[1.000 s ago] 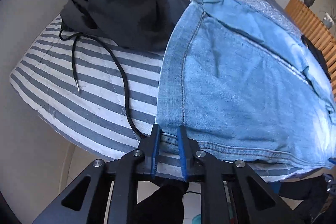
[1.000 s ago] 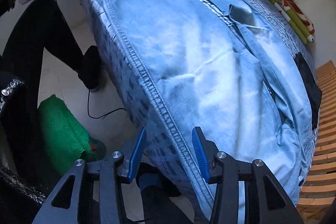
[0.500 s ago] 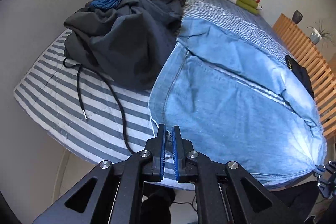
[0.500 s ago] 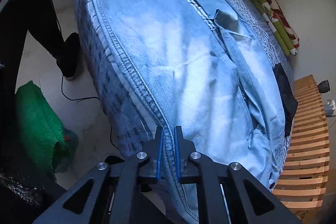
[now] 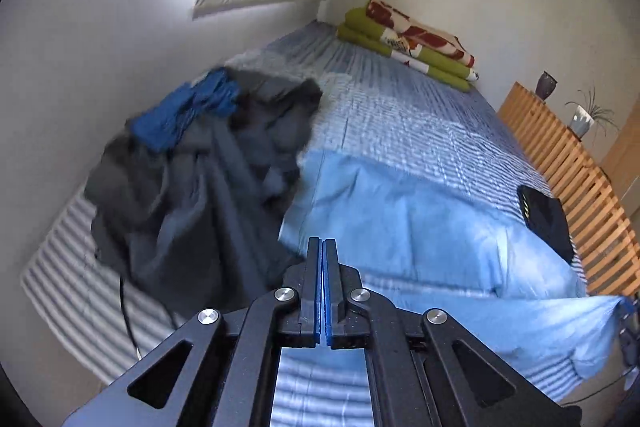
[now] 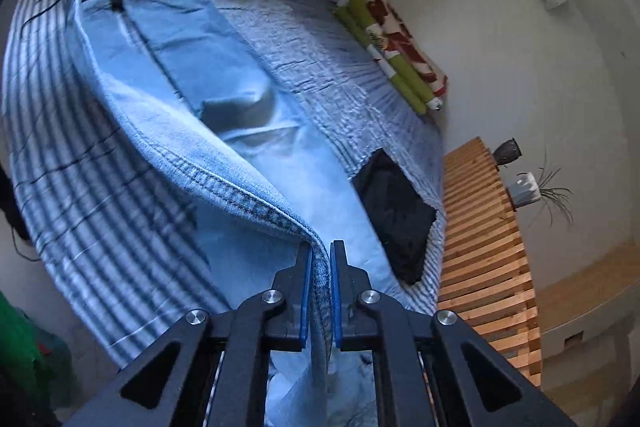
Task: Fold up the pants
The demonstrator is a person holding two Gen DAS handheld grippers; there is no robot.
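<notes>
Right gripper (image 6: 320, 267) clamped on jeans (image 6: 224, 163) seam edge, denim visible between pads. Left gripper (image 5: 322, 259) jaws fully together; nothing visible between pads, though denim hangs just behind them. Jeans lie along near edge of bed (image 5: 400, 115), near long edge lifted between my two grippers, rest flat toward far side. Long axis runs left-right, so fold goes away from me, toward wall. Dark clothes pile (image 5: 208, 179) at left end, close to left gripper: snag risk.

No readable text or labels anywhere.
</notes>
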